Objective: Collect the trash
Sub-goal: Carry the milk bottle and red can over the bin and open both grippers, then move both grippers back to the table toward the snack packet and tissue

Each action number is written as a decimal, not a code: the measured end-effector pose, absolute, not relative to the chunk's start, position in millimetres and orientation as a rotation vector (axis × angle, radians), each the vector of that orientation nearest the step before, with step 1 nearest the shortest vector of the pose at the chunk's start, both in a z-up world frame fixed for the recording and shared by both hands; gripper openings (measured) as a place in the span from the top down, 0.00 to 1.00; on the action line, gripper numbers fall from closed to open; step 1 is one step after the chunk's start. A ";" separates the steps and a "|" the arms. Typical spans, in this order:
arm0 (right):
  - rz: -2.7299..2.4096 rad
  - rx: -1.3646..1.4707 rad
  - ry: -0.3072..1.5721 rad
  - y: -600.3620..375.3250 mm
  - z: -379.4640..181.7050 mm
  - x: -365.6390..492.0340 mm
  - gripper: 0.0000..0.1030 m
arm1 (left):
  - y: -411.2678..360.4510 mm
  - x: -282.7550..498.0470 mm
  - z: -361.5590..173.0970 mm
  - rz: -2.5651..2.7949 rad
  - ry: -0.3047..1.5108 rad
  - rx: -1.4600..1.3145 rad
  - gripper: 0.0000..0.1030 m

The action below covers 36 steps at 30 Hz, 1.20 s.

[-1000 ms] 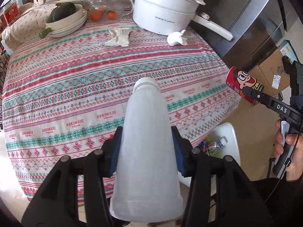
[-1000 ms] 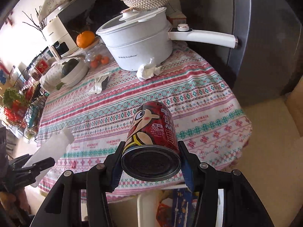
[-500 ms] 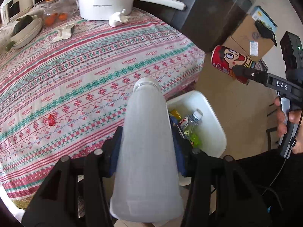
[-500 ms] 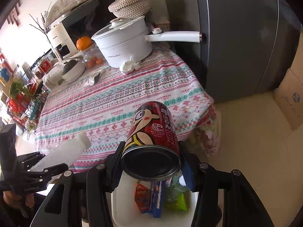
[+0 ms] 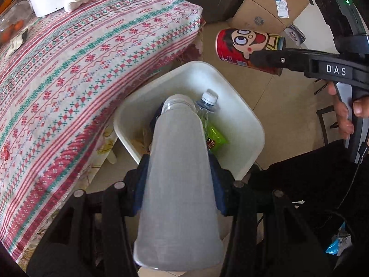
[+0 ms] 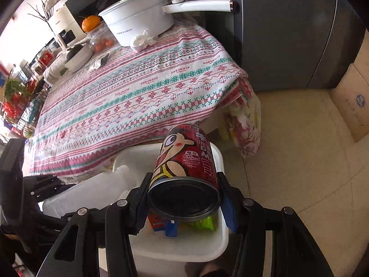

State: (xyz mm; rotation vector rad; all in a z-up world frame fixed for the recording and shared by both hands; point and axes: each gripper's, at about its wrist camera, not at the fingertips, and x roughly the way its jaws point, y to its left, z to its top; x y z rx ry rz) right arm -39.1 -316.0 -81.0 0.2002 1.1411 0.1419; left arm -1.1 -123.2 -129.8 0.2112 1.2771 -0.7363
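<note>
My left gripper [image 5: 178, 175] is shut on a frosted white plastic bottle [image 5: 177, 184] and holds it neck-first over the white trash bin [image 5: 251, 120] on the floor beside the table. The bin holds a clear water bottle [image 5: 206, 103], a green wrapper [image 5: 214, 136] and other packets. My right gripper [image 6: 184, 189] is shut on a red cartoon can [image 6: 186, 164], held above the bin's [image 6: 216, 249] right side. The can also shows in the left wrist view [image 5: 249, 46], and the white bottle shows in the right wrist view [image 6: 92, 189].
The table with a patterned cloth [image 6: 138, 92] carries a white pot [image 6: 138, 20], a crumpled tissue [image 6: 141, 41], a wrapper [image 6: 100, 62] and bowls [image 6: 76, 55]. A dark fridge [image 6: 288, 34] stands behind. Cardboard boxes [image 5: 265, 7] sit on the tan floor.
Both grippers have swung away from the table and down toward the bin, each still holding its item. The bin now fills the middle of both views.
</note>
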 end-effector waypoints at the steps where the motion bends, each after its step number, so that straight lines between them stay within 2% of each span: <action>1: 0.144 0.199 1.142 -315.7 -81.9 -39.7 0.48 | -125.6 -0.3 -131.7 -0.739 1.275 0.212 0.51; 3: 0.150 0.196 1.142 -314.8 -81.6 -39.9 0.48 | -128.8 0.9 -133.3 -0.744 1.268 0.209 0.50; 7: 0.155 0.193 1.144 -312.8 -80.0 -39.1 0.48 | -129.0 2.1 -130.1 -0.759 1.262 0.184 0.32; 19: 0.193 0.154 1.219 -293.1 -95.5 -37.6 0.48 | -96.8 11.3 -118.9 -0.675 1.258 0.180 0.31; 23: 0.217 0.121 1.276 -279.4 -108.2 -36.7 0.48 | -84.7 14.6 -117.6 -0.644 1.253 0.180 0.28; 32: 0.222 0.038 1.409 -262.0 -135.3 -39.9 0.47 | -68.1 16.2 -119.2 -0.621 1.268 0.169 0.27; 36: 0.200 0.064 1.403 -265.9 -133.4 -39.3 0.32 | -66.2 16.6 -118.7 -0.616 1.268 0.175 0.27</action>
